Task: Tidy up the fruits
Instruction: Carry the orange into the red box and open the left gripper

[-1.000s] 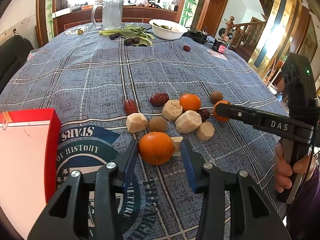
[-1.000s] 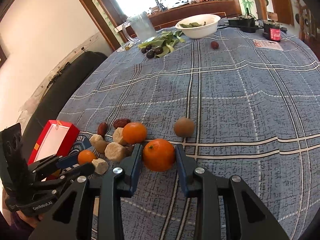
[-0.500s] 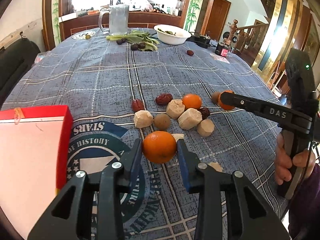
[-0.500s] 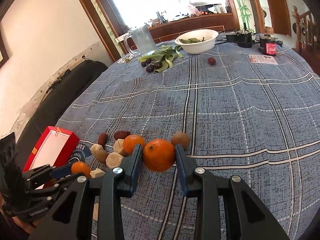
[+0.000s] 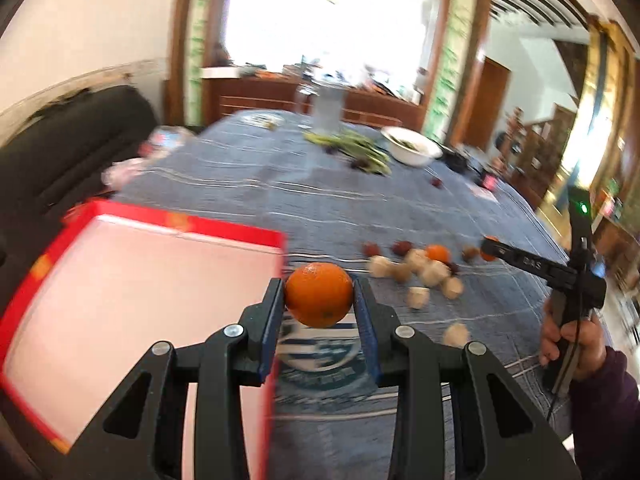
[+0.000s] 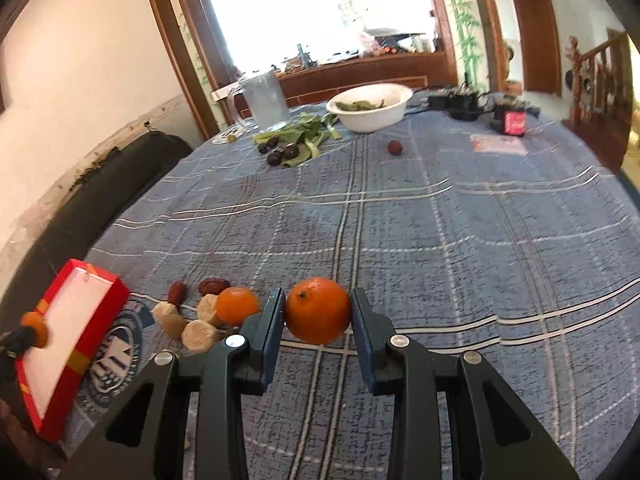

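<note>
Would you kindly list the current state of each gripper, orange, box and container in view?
left gripper: shut on an orange, lifted beside the box
right gripper: shut on another orange
third orange: loose on the tablecloth
red box: open, nothing visible inside
white bowl: upright, holding green leaves
glass pitcher: upright

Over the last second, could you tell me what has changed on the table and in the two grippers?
The left gripper has just closed its jaws on an orange, lifted it off the tablecloth and carried it towards the red box. The right gripper stays clamped on its own orange, barely moved. The remaining fruit pile and the white bowl are unchanged.
</note>
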Action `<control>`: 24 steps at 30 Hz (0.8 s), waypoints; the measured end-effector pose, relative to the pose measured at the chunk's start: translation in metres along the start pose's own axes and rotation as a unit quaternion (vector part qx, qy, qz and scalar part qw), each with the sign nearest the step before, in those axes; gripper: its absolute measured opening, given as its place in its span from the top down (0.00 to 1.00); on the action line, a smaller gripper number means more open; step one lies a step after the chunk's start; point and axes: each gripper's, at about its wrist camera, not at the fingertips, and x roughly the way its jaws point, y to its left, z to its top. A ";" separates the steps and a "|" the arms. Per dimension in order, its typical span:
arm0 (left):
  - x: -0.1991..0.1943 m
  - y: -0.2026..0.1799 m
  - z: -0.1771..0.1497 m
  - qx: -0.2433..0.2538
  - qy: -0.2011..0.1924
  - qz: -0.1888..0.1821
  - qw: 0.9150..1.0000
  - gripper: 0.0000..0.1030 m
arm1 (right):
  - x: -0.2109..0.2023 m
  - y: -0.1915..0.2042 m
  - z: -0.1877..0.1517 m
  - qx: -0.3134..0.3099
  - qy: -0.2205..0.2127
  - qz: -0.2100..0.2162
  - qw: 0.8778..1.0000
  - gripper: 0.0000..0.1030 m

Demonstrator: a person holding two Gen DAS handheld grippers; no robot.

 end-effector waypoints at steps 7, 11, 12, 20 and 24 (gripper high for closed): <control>-0.016 0.059 -0.005 -0.060 -0.008 0.071 0.996 0.64 | -0.012 0.098 -0.005 -0.059 0.009 0.120 0.991 0.69; -0.013 0.090 -0.008 -0.095 0.002 0.118 0.988 0.64 | -0.001 0.171 -0.012 -0.099 0.043 0.199 0.974 0.69; -0.012 0.097 -0.010 -0.100 0.007 0.133 0.986 0.64 | 0.003 0.191 -0.015 -0.111 0.050 0.216 0.969 0.69; 0.001 0.129 -0.027 -0.116 0.040 0.173 0.977 0.64 | 0.033 0.273 -0.050 -0.178 0.092 0.253 0.947 0.69; 0.008 0.133 -0.028 -0.112 0.047 0.181 0.976 0.63 | 0.046 0.277 -0.060 -0.197 0.117 0.234 0.945 0.66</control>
